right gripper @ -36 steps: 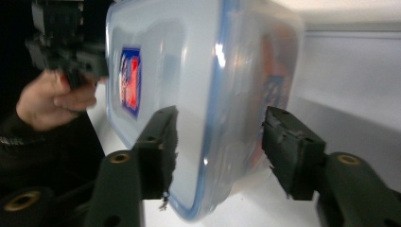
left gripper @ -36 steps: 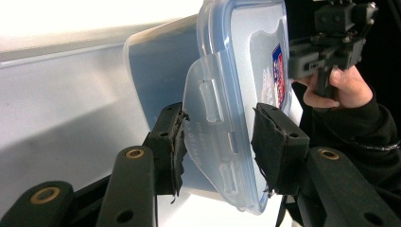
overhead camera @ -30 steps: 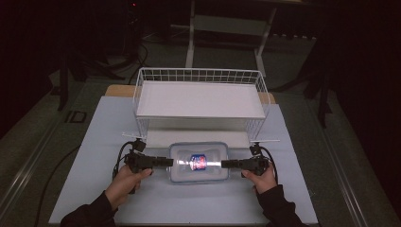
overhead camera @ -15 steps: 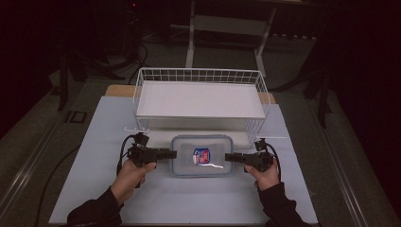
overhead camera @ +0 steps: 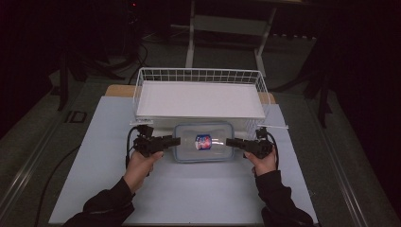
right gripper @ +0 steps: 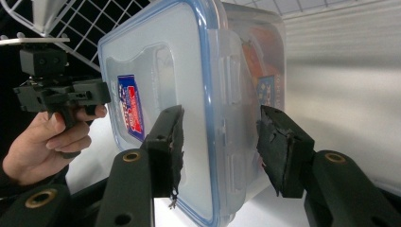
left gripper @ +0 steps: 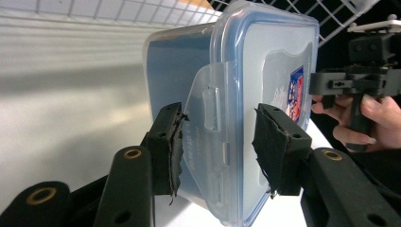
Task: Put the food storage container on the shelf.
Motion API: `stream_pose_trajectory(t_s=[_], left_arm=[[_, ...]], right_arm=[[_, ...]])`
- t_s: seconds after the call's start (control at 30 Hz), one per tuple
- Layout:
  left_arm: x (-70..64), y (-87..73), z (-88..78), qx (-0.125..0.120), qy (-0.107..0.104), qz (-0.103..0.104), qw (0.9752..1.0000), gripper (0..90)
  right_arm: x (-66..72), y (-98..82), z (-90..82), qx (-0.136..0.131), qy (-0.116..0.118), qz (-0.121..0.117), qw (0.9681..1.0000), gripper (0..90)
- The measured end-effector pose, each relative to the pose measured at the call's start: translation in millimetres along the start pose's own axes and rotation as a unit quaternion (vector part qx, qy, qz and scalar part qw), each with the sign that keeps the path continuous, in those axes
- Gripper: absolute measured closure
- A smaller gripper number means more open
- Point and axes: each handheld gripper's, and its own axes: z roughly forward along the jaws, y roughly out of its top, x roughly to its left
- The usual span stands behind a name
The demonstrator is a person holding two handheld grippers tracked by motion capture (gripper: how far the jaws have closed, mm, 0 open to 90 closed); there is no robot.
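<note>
Clear plastic box (overhead camera: 203, 142), stiff, light and slippery, sits just before the wire basket (overhead camera: 200, 75). My left gripper (overhead camera: 171, 140) and right gripper (overhead camera: 232, 141) clamp its end latches, the surest hold.

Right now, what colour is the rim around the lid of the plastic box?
Blue, a thin band around the clear lid of the box; it shows best in the right gripper view.
</note>
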Motion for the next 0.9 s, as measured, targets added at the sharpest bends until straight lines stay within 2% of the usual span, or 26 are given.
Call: stream_pose_trajectory(t_s=[0.17, 0.2, 0.3, 0.37, 0.4, 0.5, 0.63, 0.67, 0.8, 0.9], left_arm=[[4.3, -0.4, 5.7, -0.008, 0.005, 0.0, 1.0, 52.4], [6.5, -1.1, 7.7, -0.008, 0.006, -0.005, 0.9999, 52.3], [9.6, -1.7, 9.5, -0.005, 0.008, -0.002, 1.0, 52.2], [10.7, -3.6, 11.6, -0.004, 0.014, -0.001, 0.9999, 51.9], [11.7, -4.9, 11.5, -0.008, 0.013, -0.001, 0.9999, 52.0], [11.8, -4.8, 11.7, -0.01, 0.014, 0.001, 0.9999, 52.0], [12.5, -7.2, 11.9, -0.02, 0.012, 0.002, 0.9997, 51.9], [13.2, -7.6, 13.4, -0.027, 0.013, 0.002, 0.9996, 51.9], [10.4, -10.5, 18.2, -0.051, 0.023, -0.004, 0.9984, 48.3], [8.3, -12.6, 19.6, -0.061, 0.052, 0.03, 0.9963, 47.6]], right_arm=[[-5.3, -1.0, 3.9, -0.005, -0.004, 0.005, 1.0, 51.8], [-6.7, -1.6, 6.0, -0.003, -0.007, 0.002, 1.0, 51.6], [-7.4, -2.0, 8.6, 0.003, -0.011, 0.007, 0.9999, 51.2], [-9.4, -2.8, 12.3, 0.01, -0.016, 0.005, 0.9998, 50.5], [-13.6, -4.3, 15.5, 0.008, -0.018, -0.009, 0.9998, 50.4], [-14.6, -5.7, 16.0, 0.01, -0.016, -0.006, 0.9998, 50.4], [-14.7, -6.4, 16.0, 0.011, -0.015, -0.003, 0.9998, 50.3], [-15.7, -6.7, 16.5, 0.006, -0.015, -0.008, 0.9998, 50.2], [-11.0, -6.7, 22.7, -0.011, -0.039, -0.02, 0.999, 43.8], [-10.4, -8.0, 26.2, -0.012, -0.047, -0.017, 0.9987, 38.6]])
